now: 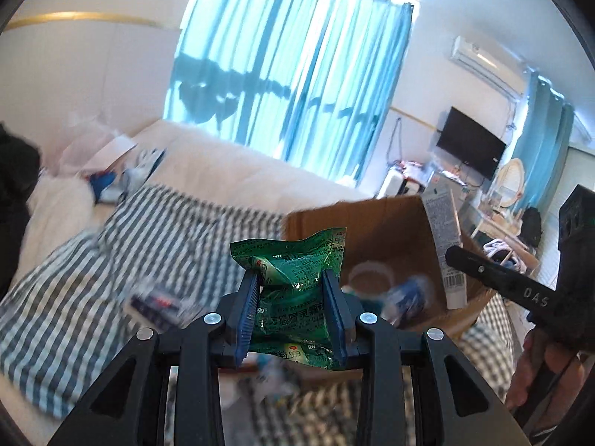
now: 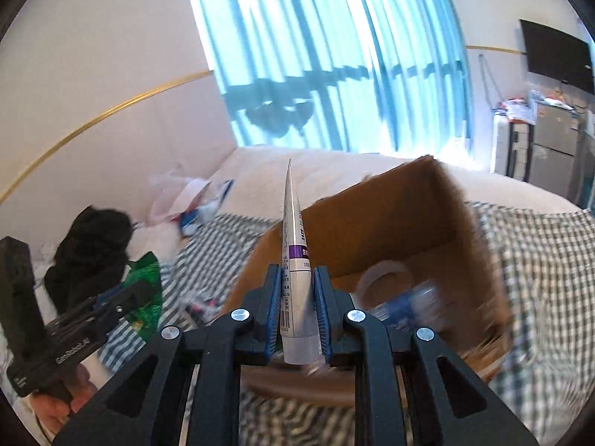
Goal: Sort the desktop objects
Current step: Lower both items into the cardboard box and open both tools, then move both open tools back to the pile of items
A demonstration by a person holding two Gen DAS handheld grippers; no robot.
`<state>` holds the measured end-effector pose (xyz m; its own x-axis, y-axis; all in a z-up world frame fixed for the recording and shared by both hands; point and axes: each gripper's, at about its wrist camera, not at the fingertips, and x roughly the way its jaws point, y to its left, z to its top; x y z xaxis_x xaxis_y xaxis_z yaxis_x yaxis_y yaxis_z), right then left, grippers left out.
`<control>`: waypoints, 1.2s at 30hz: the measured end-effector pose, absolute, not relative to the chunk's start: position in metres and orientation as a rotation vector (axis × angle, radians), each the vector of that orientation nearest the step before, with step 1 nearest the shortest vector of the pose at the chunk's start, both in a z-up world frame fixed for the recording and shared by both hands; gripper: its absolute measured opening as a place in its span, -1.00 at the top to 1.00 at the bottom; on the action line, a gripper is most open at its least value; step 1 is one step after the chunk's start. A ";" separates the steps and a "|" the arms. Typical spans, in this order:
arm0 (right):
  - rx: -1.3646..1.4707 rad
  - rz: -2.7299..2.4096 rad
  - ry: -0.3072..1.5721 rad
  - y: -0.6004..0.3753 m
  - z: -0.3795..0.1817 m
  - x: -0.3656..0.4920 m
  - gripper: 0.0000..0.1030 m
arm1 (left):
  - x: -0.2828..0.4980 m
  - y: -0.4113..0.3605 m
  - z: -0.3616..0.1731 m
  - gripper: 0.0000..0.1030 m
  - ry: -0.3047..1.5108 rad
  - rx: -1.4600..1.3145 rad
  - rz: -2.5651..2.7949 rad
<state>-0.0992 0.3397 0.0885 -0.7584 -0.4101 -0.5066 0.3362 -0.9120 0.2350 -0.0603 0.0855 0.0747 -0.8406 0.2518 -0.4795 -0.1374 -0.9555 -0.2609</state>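
My left gripper (image 1: 293, 278) is shut on a crumpled green sachet pack (image 1: 293, 260), which stands up between the blue pads. My right gripper (image 2: 296, 275) is shut on a white tube with a purple band (image 2: 293, 230), its crimped end pointing up. Both are held in the air in front of an open cardboard box (image 2: 390, 215) that rests on the bed. In the left wrist view the tube (image 1: 444, 245) and the right gripper (image 1: 452, 252) hang over the box's right wall. In the right wrist view the left gripper (image 2: 147, 290) and the green pack (image 2: 147, 271) are at the lower left.
Inside the box lie a clear tape roll (image 2: 385, 278) and a blue-and-white packet (image 2: 412, 301). A blue checked blanket (image 1: 122, 252) covers the bed, with a small dark packet (image 1: 160, 303) on it. A black garment (image 2: 93, 245) and a plastic bag with papers (image 1: 108, 156) lie farther back.
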 end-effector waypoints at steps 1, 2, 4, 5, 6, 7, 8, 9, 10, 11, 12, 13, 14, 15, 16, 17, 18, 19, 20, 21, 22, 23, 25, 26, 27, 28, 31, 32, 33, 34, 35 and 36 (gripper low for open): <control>0.796 -2.635 -0.175 0.345 0.090 -0.104 0.67 | -0.066 0.093 0.077 0.33 -0.309 -0.764 2.810; 0.798 -2.648 -0.167 0.349 0.091 -0.109 0.67 | -0.072 0.102 0.079 0.33 -0.295 -0.755 2.801; 0.797 -2.667 -0.181 0.358 0.091 -0.118 0.67 | -0.088 0.120 0.079 0.33 -0.267 -0.763 2.771; 0.796 -2.673 -0.195 0.361 0.089 -0.121 0.67 | -0.095 0.130 0.078 0.33 -0.256 -0.772 2.755; 0.804 -2.677 -0.211 0.365 0.087 -0.125 0.67 | -0.102 0.140 0.076 0.33 -0.241 -0.783 2.738; 0.806 -2.685 -0.212 0.367 0.085 -0.128 0.67 | -0.108 0.150 0.073 0.33 -0.228 -0.788 2.725; 0.806 -2.695 -0.206 0.369 0.083 -0.130 0.67 | -0.115 0.160 0.070 0.33 -0.218 -0.795 2.711; 0.807 -2.707 -0.194 0.370 0.081 -0.132 0.67 | -0.124 0.171 0.067 0.33 -0.210 -0.808 2.692; 0.804 -2.710 -0.188 0.372 0.081 -0.134 0.67 | -0.128 0.180 0.066 0.33 -0.204 -0.816 2.684; 0.799 -2.710 -0.182 0.373 0.081 -0.133 0.67 | -0.134 0.188 0.064 0.33 -0.196 -0.829 2.672; 0.791 -2.708 -0.180 0.374 0.082 -0.134 0.67 | -0.139 0.196 0.061 0.33 -0.192 -0.837 2.663; 0.789 -2.709 -0.181 0.374 0.083 -0.135 0.67 | -0.143 0.203 0.059 0.33 -0.186 -0.843 2.654; 0.783 -2.719 -0.175 0.374 0.083 -0.135 0.67 | -0.147 0.210 0.056 0.33 -0.176 -0.853 2.651; 0.776 -2.728 -0.167 0.374 0.083 -0.135 0.67 | -0.150 0.214 0.053 0.33 -0.164 -0.862 2.653; 0.766 -2.735 -0.161 0.373 0.084 -0.134 0.63 | -0.152 0.218 0.050 0.31 -0.150 -0.869 2.656; 0.757 -2.735 -0.165 0.374 0.085 -0.133 0.57 | -0.152 0.222 0.048 0.20 -0.134 -0.876 2.657; 0.751 -2.734 -0.175 0.374 0.086 -0.132 0.54 | -0.152 0.225 0.047 0.10 -0.117 -0.883 2.658; 0.751 -2.741 -0.181 0.374 0.087 -0.130 0.31 | -0.151 0.227 0.046 -0.17 -0.105 -0.881 2.658; 0.750 -2.760 -0.179 0.375 0.089 -0.129 -0.12 | -0.147 0.227 0.047 -0.46 -0.094 -0.872 2.668; 0.732 -2.787 -0.180 0.376 0.092 -0.125 -0.29 | -0.144 0.227 0.048 -0.60 -0.086 -0.862 2.679; 0.702 -2.800 -0.183 0.378 0.095 -0.121 -0.32 | -0.140 0.226 0.050 -0.80 -0.075 -0.853 2.691; 0.686 -2.799 -0.188 0.378 0.098 -0.118 -0.32 | -0.136 0.223 0.053 -0.88 -0.061 -0.845 2.707; 0.683 -2.785 -0.204 0.380 0.103 -0.114 -0.32 | -0.129 0.217 0.058 -0.88 -0.054 -0.839 2.713; 0.679 -2.784 -0.206 0.380 0.104 -0.110 -0.32 | -0.127 0.212 0.061 -0.88 -0.056 -0.840 2.717; 0.672 -2.783 -0.200 0.379 0.106 -0.106 -0.32 | -0.124 0.206 0.064 -0.88 -0.058 -0.846 2.725; 0.671 -2.780 -0.189 0.378 0.107 -0.102 -0.32 | -0.120 0.200 0.067 -0.88 -0.064 -0.854 2.733; 0.670 -2.768 -0.160 0.370 0.107 -0.086 -0.32 | -0.108 0.174 0.079 -0.93 -0.108 -0.863 2.765; 0.667 -2.757 -0.162 0.367 0.105 -0.079 -0.32 | -0.102 0.163 0.082 -0.97 -0.125 -0.864 2.782; 0.670 -2.746 -0.164 0.365 0.104 -0.074 -0.32 | -0.094 0.148 0.085 -0.98 -0.144 -0.866 2.808; 0.674 -2.731 -0.164 0.360 0.101 -0.067 -0.32 | -0.090 0.138 0.087 -0.99 -0.151 -0.869 2.823; 0.678 -2.721 -0.162 0.357 0.099 -0.062 -0.32 | -0.084 0.127 0.088 -0.99 -0.156 -0.875 2.840; 0.689 -2.710 -0.153 0.351 0.096 -0.056 -0.32 | -0.077 0.114 0.089 -0.99 -0.157 -0.888 2.861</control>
